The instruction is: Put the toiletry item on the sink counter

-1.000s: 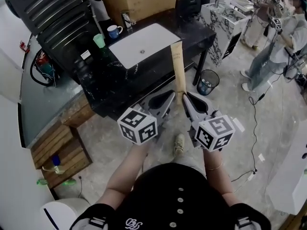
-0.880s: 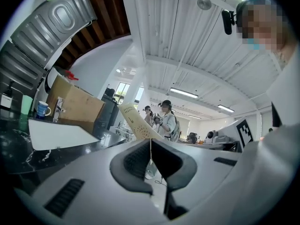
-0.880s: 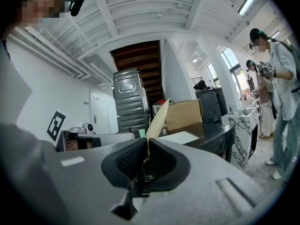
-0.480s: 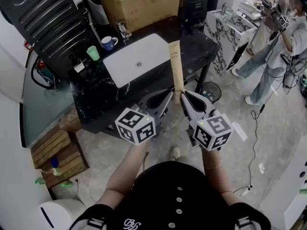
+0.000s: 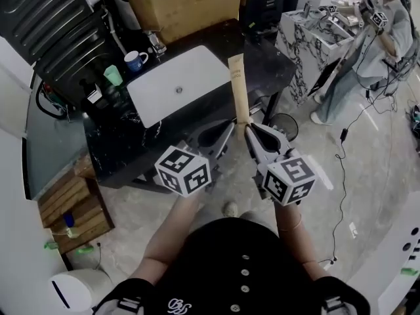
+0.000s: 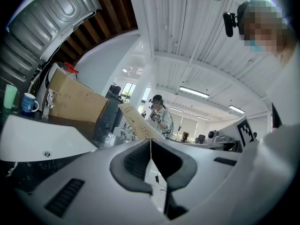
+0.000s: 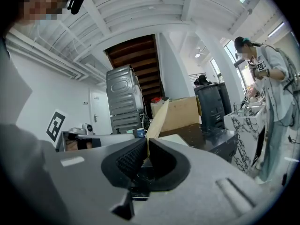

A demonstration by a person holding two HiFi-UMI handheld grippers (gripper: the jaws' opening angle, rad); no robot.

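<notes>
Head view: my right gripper [image 5: 251, 128] clamps the bottom end of the tan toiletry tube [image 5: 239, 87], which sticks out toward the black sink counter [image 5: 266, 61]. Right gripper view confirms the pads are pinched on it. My left gripper [image 5: 226, 132] sits just beside, jaws pressed together, nothing in them. Tube is in the air, not on the counter yet. Left to do: reach over beside the white basin [image 5: 174, 81], lower, let go.
</notes>
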